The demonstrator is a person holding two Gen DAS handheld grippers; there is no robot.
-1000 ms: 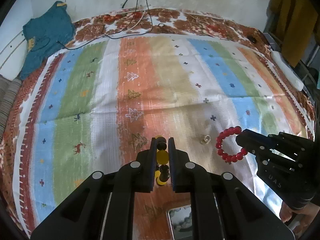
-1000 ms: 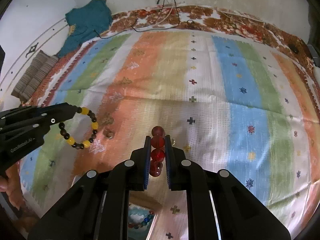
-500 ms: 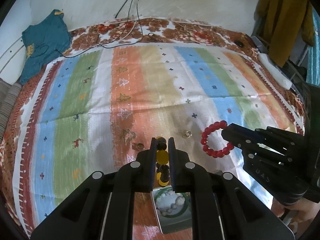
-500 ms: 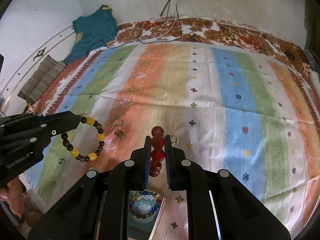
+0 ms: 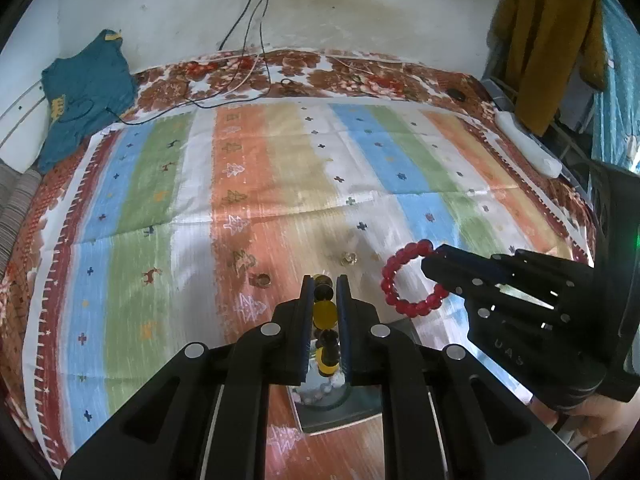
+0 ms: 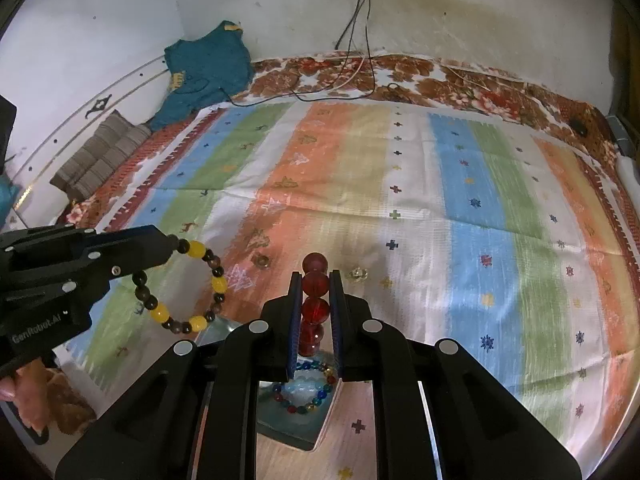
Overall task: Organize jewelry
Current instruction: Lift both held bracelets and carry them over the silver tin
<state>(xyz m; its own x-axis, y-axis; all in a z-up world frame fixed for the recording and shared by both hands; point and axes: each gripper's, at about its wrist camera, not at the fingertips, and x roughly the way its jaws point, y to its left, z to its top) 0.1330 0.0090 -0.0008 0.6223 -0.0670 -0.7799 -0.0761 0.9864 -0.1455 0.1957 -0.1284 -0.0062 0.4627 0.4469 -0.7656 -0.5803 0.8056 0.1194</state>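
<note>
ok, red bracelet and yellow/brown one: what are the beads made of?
Red bracelet: translucent glossy beads with bright highlights, likely glass or acrylic. Yellow and brown bracelet: yellow beads waxy and opaque, resin-like; brown ones dull and streaked, perhaps wood or stone.

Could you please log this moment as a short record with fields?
left gripper: shut on yellow bracelet, held above the cloth
right gripper: shut on red bracelet, held above the cloth
box: below both grippers, holds a multicoloured bracelet
cloth: striped, two rings lying loose on it
far end: teal shirt, cables
</note>
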